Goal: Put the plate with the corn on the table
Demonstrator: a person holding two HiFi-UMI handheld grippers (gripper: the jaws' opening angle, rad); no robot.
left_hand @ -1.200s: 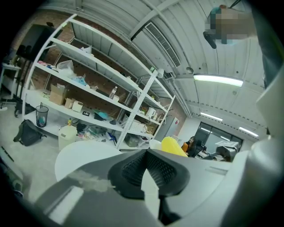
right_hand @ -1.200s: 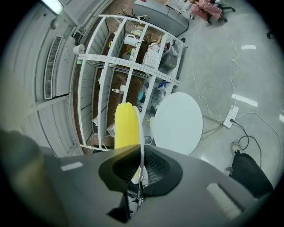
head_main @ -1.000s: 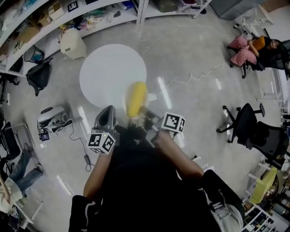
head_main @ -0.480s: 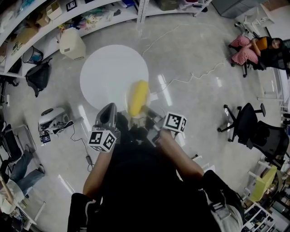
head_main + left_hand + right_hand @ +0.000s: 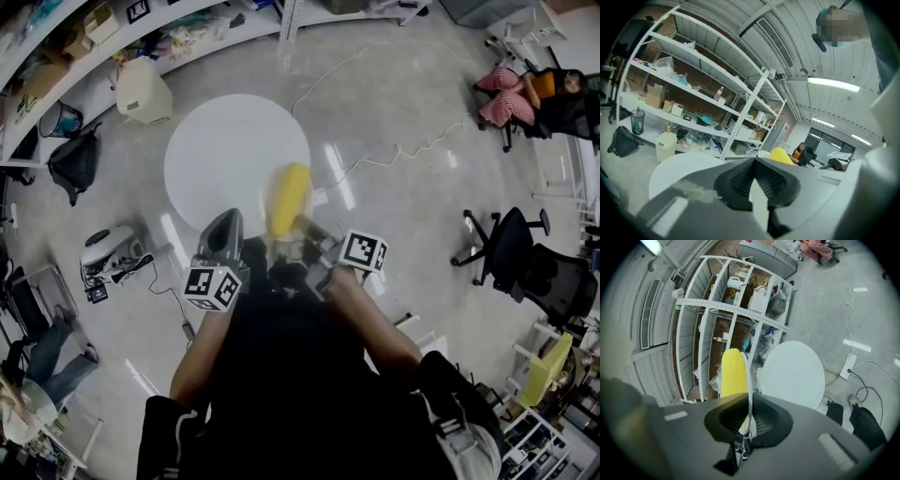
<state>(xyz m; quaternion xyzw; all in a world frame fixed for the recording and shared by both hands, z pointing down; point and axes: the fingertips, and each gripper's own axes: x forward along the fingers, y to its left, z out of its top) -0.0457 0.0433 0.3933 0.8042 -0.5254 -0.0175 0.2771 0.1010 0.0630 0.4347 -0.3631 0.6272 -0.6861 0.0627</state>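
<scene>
Right hand-held gripper (image 5: pixel 749 401) pinching plate (image 5: pixel 750 373), corn (image 5: pixel 733 371) ahead

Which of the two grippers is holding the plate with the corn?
The right gripper: its jaws clamp the rim of the white plate, and the corn lies on that plate. The left gripper has nothing between its jaws.

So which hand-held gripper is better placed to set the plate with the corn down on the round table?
Right. The right hand-held gripper is clamped on the plate carrying the corn, with the white table just ahead. The left hand-held gripper is shut beside it.
</scene>
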